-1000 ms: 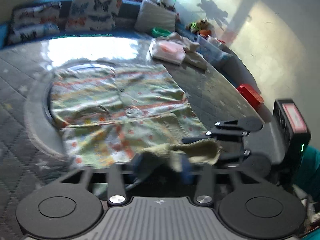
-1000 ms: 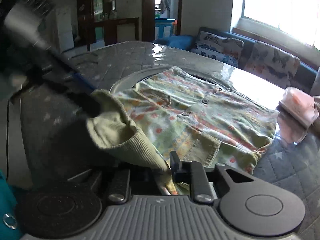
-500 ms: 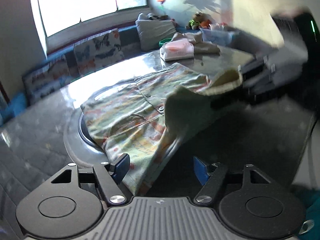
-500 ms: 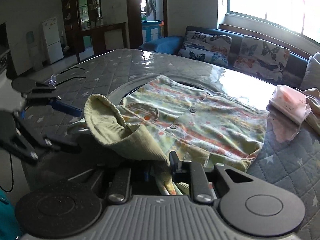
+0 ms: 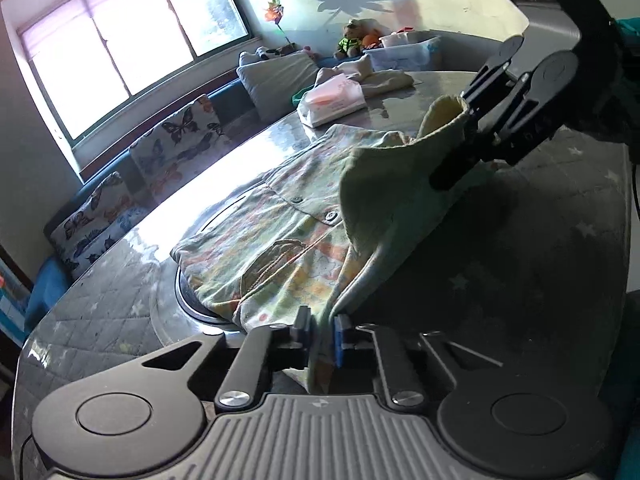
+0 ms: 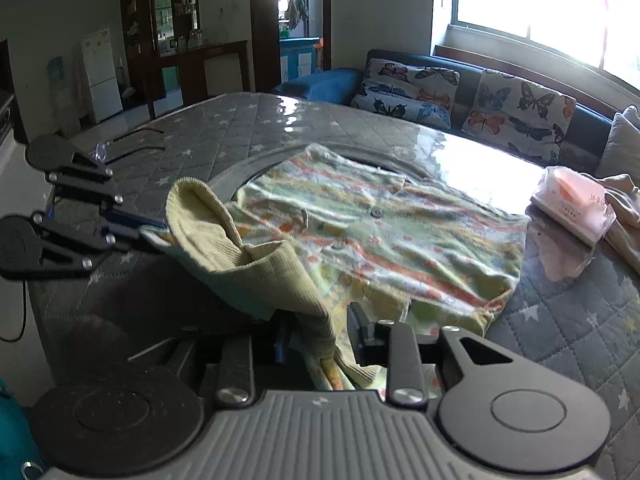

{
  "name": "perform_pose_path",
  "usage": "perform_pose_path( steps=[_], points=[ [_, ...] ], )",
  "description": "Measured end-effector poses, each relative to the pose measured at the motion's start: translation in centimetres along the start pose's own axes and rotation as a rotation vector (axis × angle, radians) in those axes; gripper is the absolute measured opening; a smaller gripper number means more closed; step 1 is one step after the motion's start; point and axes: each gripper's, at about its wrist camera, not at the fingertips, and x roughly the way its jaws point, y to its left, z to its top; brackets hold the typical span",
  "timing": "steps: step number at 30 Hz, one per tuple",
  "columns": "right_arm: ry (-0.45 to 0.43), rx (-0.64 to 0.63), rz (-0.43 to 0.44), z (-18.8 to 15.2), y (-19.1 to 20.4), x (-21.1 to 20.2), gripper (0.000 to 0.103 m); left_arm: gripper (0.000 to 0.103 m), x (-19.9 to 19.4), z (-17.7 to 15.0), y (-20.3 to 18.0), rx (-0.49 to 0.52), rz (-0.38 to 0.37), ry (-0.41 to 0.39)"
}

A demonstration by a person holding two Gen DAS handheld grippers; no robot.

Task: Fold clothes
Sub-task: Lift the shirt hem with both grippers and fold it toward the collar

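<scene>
A patterned button shirt with a pale ribbed hem lies on the quilted grey table. Its near end is lifted off the surface. My left gripper is shut on the shirt's near edge, and it shows in the right wrist view as the left gripper at the left. My right gripper is shut on the ribbed hem. From the left wrist camera, the right gripper holds that hem up at the upper right. The stretch between the two grips hangs in a loose fold.
A tissue pack and beige folded clothes sit beyond the shirt. A round inset ring lies under the shirt. A sofa with butterfly cushions runs along the far side. A black cable lies far left.
My left gripper stood open half a second ago and is now shut on the shirt's near edge. The right gripper has kept its hold on the hem and holds it higher.
</scene>
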Motion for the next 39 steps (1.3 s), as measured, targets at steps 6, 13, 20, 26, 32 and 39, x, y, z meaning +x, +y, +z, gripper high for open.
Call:
perform_pose_path(
  steps=[6,13,20,26,32,39],
  points=[
    [0.014,-0.047,-0.018,-1.8,0.9,-0.3,0.022,0.009,-0.8,0.2,0.1,-0.045,-0.021,-0.019],
    [-0.011,-0.08,-0.031,-2.7,1.6,-2.5,0.012,0.008,-2.8,0.3,-0.4,-0.085,-0.056,-0.042],
    [-0.039,-0.137,0.01,-3.6,3.6,-7.5,0.01,0.008,-7.9,-0.4,-1.2,-0.132,-0.129,-0.06],
    [-0.043,-0.237,0.036,-2.4,5.5,-11.1,0.009,0.008,-11.2,-0.2,-1.2,-0.162,-0.153,-0.09],
    [-0.072,-0.29,0.001,1.0,4.8,-9.2,0.009,0.008,-9.2,1.4,1.8,-0.214,-0.107,-0.106],
    [-0.08,-0.344,-0.043,5.9,2.6,-4.6,0.009,0.008,-4.7,3.1,6.9,-0.27,-0.062,-0.083]
  ],
)
